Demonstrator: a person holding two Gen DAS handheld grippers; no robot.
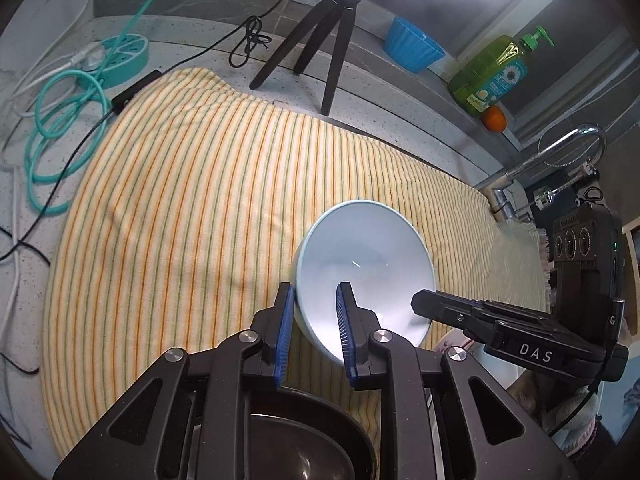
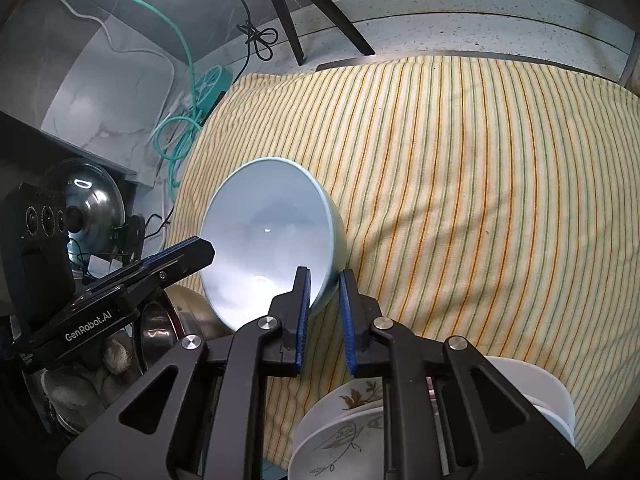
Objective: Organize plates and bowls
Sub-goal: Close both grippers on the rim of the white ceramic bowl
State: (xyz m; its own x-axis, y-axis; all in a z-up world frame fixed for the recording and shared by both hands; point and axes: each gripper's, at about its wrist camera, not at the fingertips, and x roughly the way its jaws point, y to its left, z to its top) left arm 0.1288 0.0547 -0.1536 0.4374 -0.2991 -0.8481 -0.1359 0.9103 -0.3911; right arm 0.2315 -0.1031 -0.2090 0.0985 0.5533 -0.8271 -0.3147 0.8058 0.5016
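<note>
A pale blue bowl (image 1: 360,256) is tilted up above the yellow striped cloth (image 1: 192,184), held by both grippers at opposite sides of its rim. In the left wrist view my left gripper (image 1: 314,294) is shut on the bowl's near left rim, one blue pad outside and one inside. My right gripper (image 1: 420,304) reaches in from the right onto the bowl's right rim. In the right wrist view the right gripper (image 2: 324,278) is shut on the bowl's (image 2: 264,232) near right rim, and the left gripper (image 2: 202,248) meets its left rim.
A dark pan (image 1: 304,452) lies under my left gripper. Floral dishes (image 2: 344,432) and a white plate (image 2: 532,392) sit under my right gripper, steel bowls (image 2: 160,328) to the left. At the back stand a tripod (image 1: 320,40), teal power strip (image 1: 120,60), blue tub (image 1: 412,46), soap bottle (image 1: 496,72) and faucet (image 1: 560,148).
</note>
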